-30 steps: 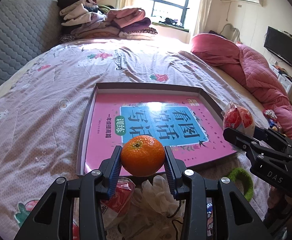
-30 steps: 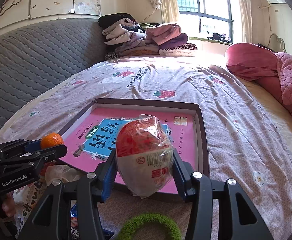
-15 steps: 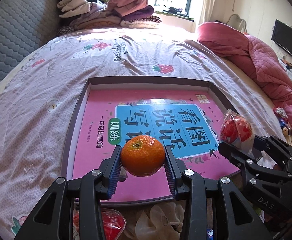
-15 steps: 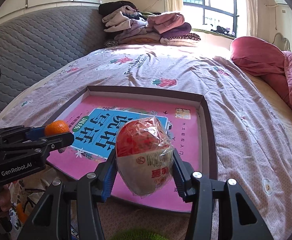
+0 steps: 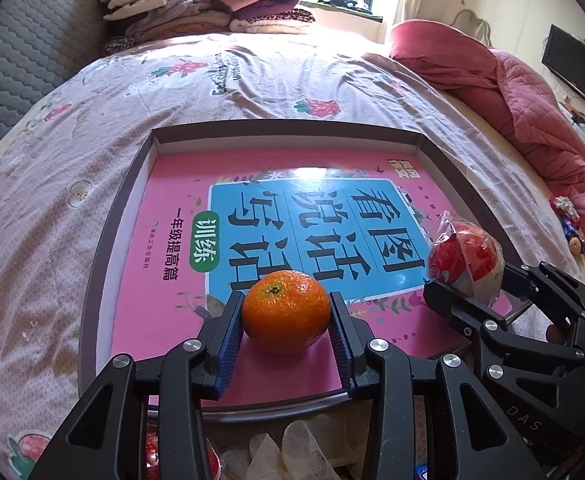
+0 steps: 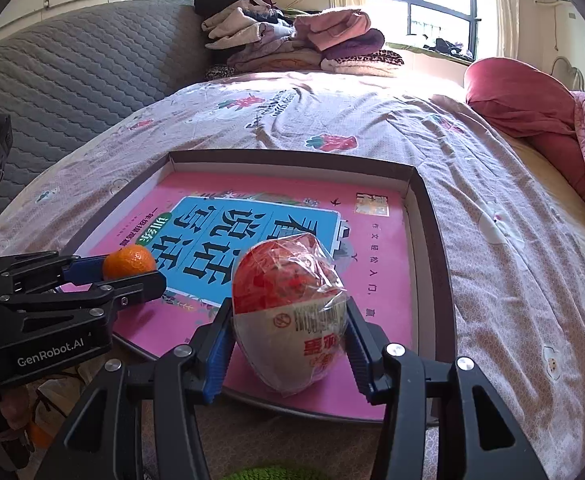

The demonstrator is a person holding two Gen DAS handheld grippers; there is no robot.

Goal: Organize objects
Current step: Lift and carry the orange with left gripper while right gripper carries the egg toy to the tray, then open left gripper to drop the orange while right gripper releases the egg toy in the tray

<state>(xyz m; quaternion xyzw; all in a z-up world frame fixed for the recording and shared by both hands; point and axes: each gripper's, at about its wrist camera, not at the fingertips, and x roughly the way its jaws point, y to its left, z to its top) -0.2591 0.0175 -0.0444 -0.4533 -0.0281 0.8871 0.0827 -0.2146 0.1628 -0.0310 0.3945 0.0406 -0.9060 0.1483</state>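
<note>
Between my left pads: orange tangerine (image 5: 286, 311). Between my right pads: red-over-white egg-shaped packet (image 6: 290, 313), clear-wrapped. Ahead of both: dark-rimmed tray (image 5: 112, 216), pink book (image 5: 164, 256) with blue panel. Beyond: mauve strawberry-print bedsheet (image 5: 252, 76).

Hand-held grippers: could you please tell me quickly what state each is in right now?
Left hand-held gripper: closed on the orange.
Right hand-held gripper: closed on the wrapped egg-shaped package.

Both wrist cameras look down, sharing the tray (image 5: 92, 288).
</note>
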